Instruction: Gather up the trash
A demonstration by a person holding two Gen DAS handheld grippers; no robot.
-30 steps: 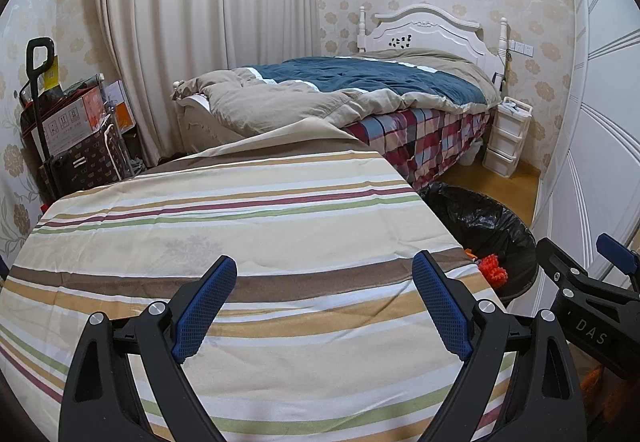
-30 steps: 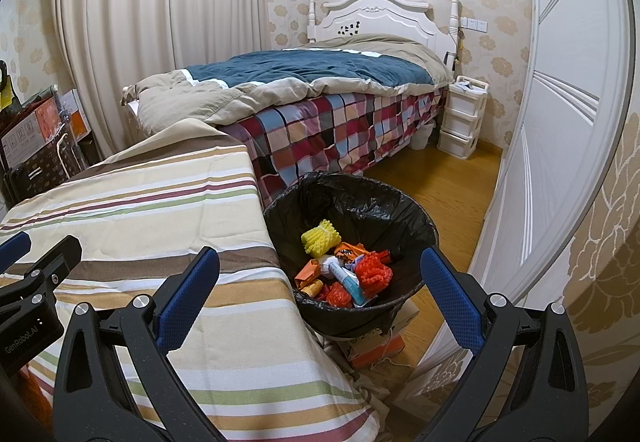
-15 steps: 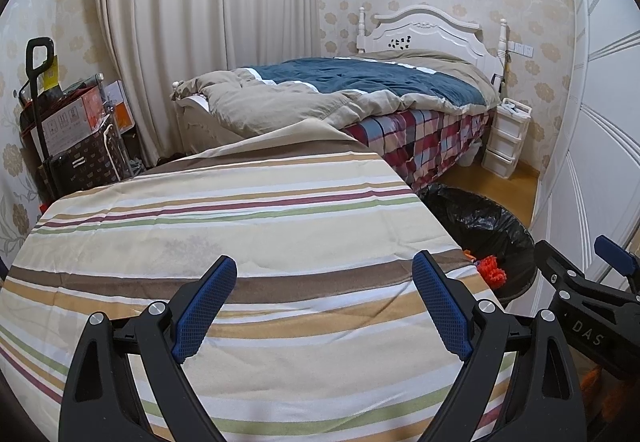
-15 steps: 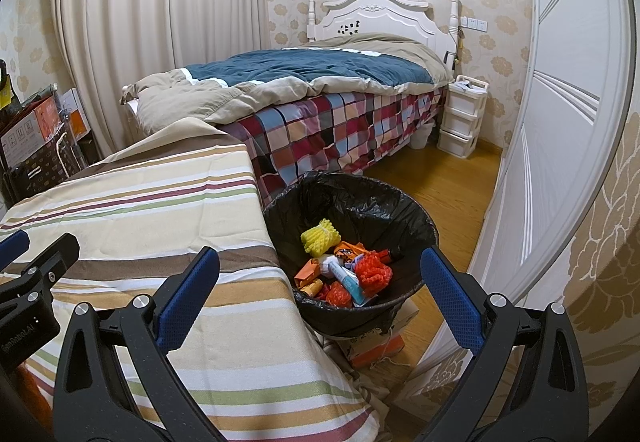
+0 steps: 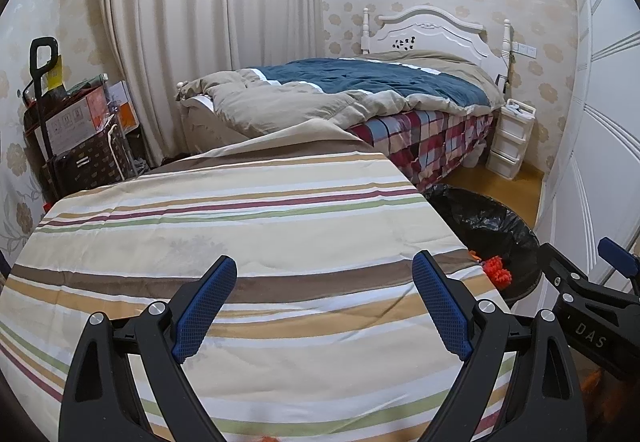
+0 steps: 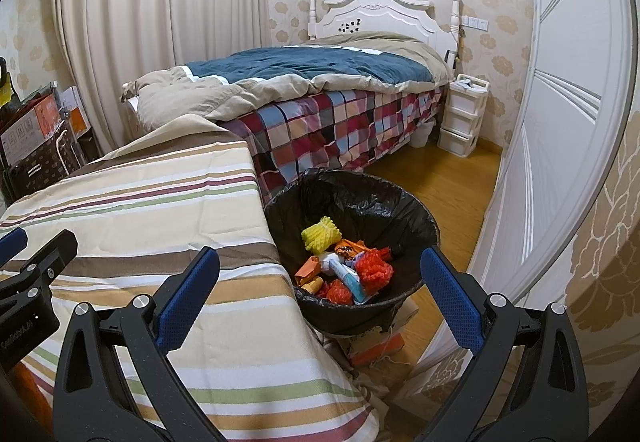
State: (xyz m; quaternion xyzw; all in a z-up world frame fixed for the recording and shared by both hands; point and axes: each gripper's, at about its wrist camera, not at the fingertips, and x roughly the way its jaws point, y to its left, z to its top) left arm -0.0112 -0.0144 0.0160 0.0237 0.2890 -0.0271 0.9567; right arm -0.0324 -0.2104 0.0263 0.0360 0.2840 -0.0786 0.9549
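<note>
Your left tool (image 5: 324, 296) hangs over the striped cloth of the worktop (image 5: 224, 218), its blue-padded fingers (image 5: 202, 308) spread wide with nothing between them. Your right tool (image 6: 320, 284) is likewise spread wide and empty, one finger over the cloth's edge and the other over the floor side of the trash bin (image 6: 404, 214).

The bin, lined with a black bag, stands just beside the worktop's right edge, between it and the white wardrobe door (image 6: 560, 146). The trash lies inside it in a heap: a yellow foam fruit net (image 6: 320, 235) at the back, a red foam net (image 6: 374, 269) toward the right, an orange wrapper (image 6: 308, 268) on the left, a white and blue tube (image 6: 347, 275) in the middle, and further red and orange scraps around them that are too tangled to name. From your left wrist camera only the bin's far rim (image 5: 488, 210) and a bit of the red net (image 5: 498, 274) show past the cloth's corner.

A sliver of something orange (image 5: 266, 438) peeks in at the very bottom edge of the left view; what it is cannot be told.

Behind the worktop stands a bed (image 6: 320, 82) with a blue and beige duvet and a checked sheet, a white headboard (image 6: 380, 14), and a small white drawer unit (image 6: 462, 114) by it. Cream curtains (image 5: 208, 22) cover the far wall, and boxes (image 5: 68, 122) are stacked at the left.
</note>
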